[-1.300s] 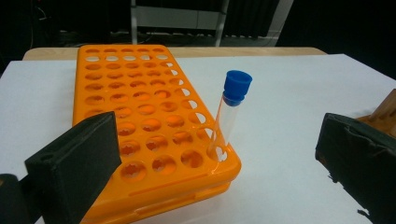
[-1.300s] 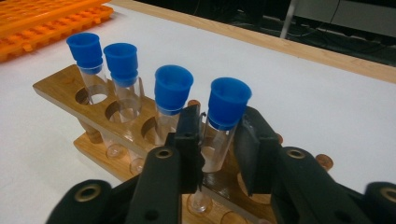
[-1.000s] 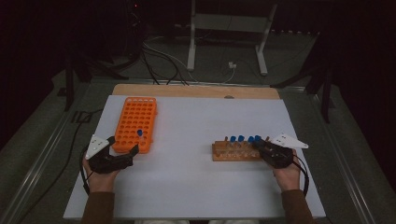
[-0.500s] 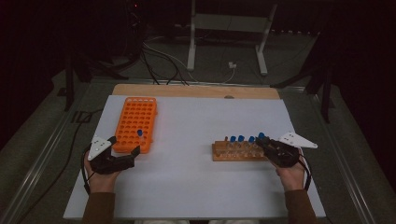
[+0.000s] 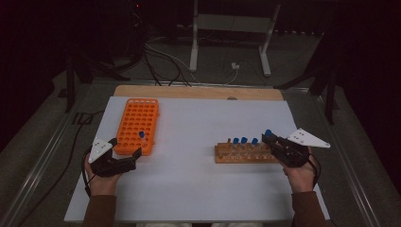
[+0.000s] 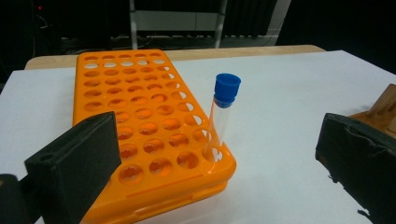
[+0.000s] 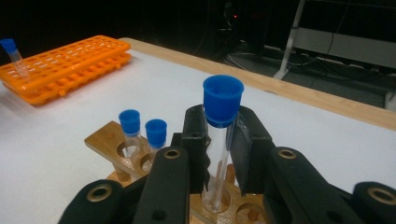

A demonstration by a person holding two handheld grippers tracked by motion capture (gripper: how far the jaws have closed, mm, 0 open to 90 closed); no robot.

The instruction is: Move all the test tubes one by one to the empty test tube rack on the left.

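My right gripper is shut on a clear tube with a blue cap. The tube stands upright, its lower end still in a hole at the right end of the wooden rack. Three more blue-capped tubes stand in that rack. At the left lies an orange rack with one blue-capped tube in its near right corner. My left gripper stands open just in front of that corner, with nothing held.
A white sheet covers the table, with a wooden strip along its far edge. Beyond the table are cables and a white stand on a dark floor.
My right gripper has risen a little with the tube, drawing it up out of the wooden rack. The left gripper has stayed where it was.
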